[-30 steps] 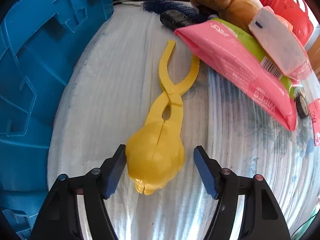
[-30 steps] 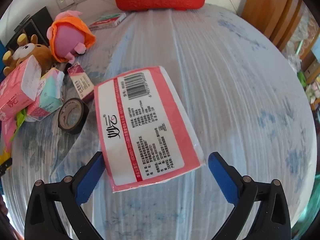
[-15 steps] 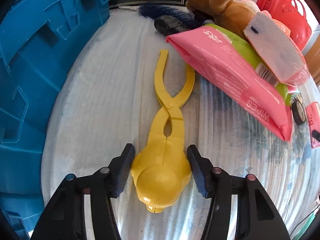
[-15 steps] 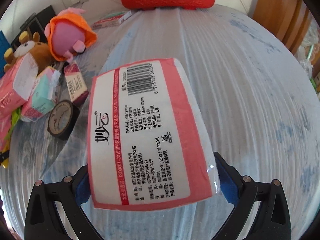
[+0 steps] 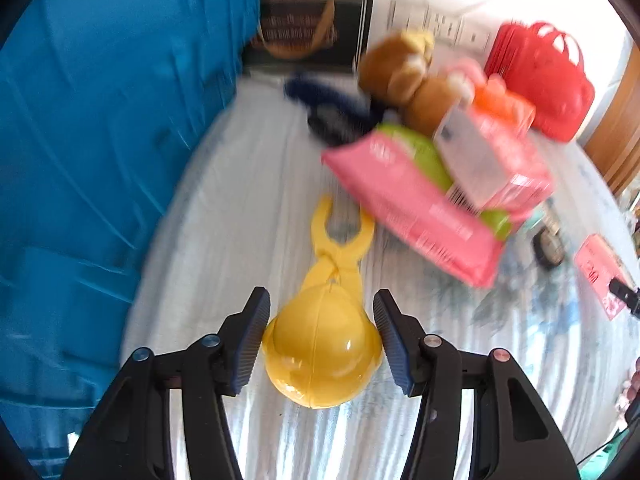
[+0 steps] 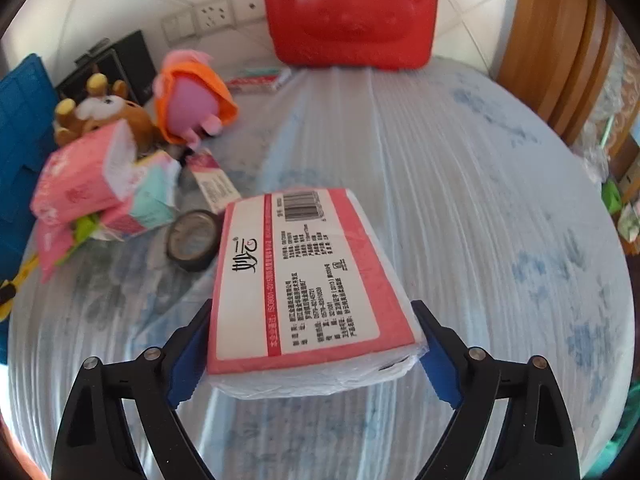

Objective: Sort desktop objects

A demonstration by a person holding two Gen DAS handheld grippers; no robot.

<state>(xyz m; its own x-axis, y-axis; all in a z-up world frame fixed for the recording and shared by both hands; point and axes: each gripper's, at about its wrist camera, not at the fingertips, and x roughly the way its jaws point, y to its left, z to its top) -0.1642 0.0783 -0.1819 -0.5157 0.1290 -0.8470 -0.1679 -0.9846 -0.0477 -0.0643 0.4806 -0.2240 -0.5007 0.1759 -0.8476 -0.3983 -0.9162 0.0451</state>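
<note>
In the left wrist view my left gripper (image 5: 320,338) is shut on the round head of a yellow snowball-maker tong (image 5: 322,344), lifted off the cloth with its handles pointing away. In the right wrist view my right gripper (image 6: 312,350) is shut on a pink-and-white tissue pack (image 6: 308,276), its label side up, raised above the table. A pile of pink tissue and wipes packs (image 5: 424,196) lies beyond the tong, right of centre. It also shows in the right wrist view (image 6: 92,184) at the left.
A blue plastic crate (image 5: 100,140) fills the left. A brown plush bear (image 5: 408,76), a pink-and-orange plush (image 6: 192,96), a red case (image 6: 348,16), a black tape roll (image 6: 192,240) and small cartons (image 6: 212,184) stand on the cloth-covered table (image 6: 480,208).
Both grippers closed on their objects and lifted them: the left on the yellow tong's head, the right on the tissue pack. Both views tilted up, showing more of the back wall.
</note>
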